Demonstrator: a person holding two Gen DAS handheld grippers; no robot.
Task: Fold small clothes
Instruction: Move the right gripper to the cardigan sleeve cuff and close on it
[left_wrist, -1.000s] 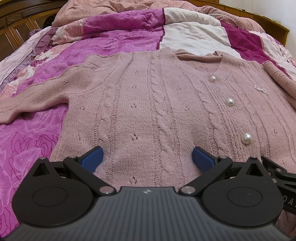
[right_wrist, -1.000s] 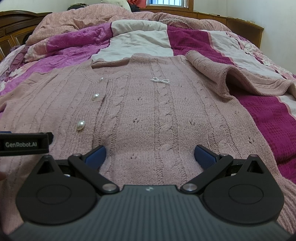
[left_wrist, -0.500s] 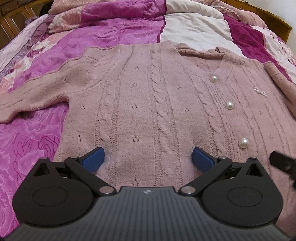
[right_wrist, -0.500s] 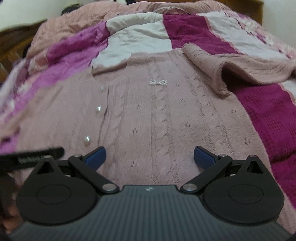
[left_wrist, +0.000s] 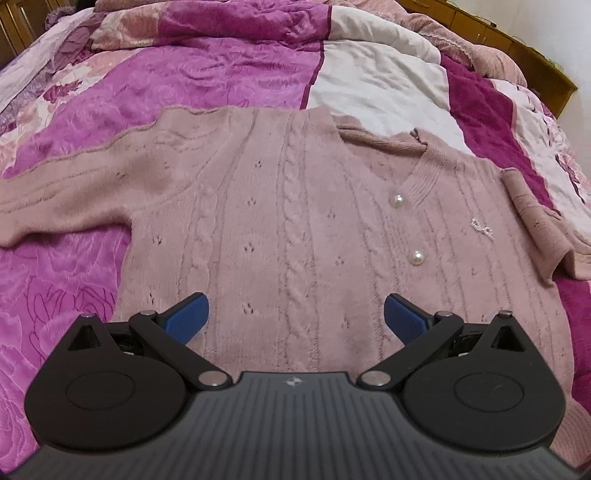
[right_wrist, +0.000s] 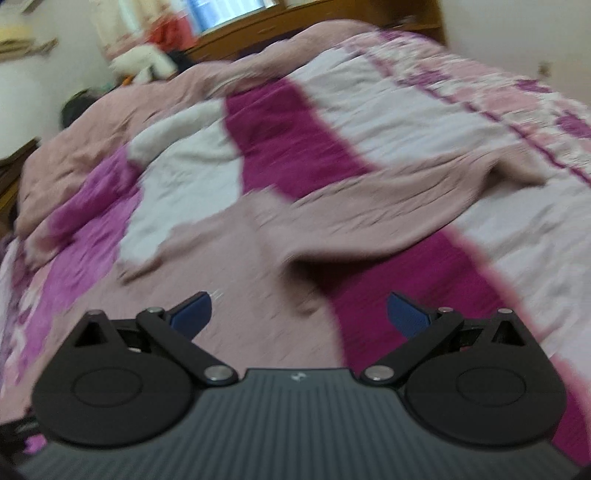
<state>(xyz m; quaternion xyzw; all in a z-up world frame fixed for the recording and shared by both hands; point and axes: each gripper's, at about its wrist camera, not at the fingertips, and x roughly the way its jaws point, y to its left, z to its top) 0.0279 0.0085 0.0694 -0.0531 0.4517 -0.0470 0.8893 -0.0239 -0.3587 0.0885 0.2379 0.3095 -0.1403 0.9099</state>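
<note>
- Cardigan (left_wrist: 295, 221), dusty pink cable knit with pearl buttons (left_wrist: 416, 257), lies flat, front up, on the patchwork quilt (left_wrist: 207, 74).
- Left gripper (left_wrist: 295, 317) sits over the cardigan's lower body, blue fingers (left_wrist: 186, 314) spread wide, gripping nothing.
- Right gripper (right_wrist: 298, 314), also spread and empty, faces the cardigan's outstretched sleeve (right_wrist: 388, 206); this view is blurred.
</note>
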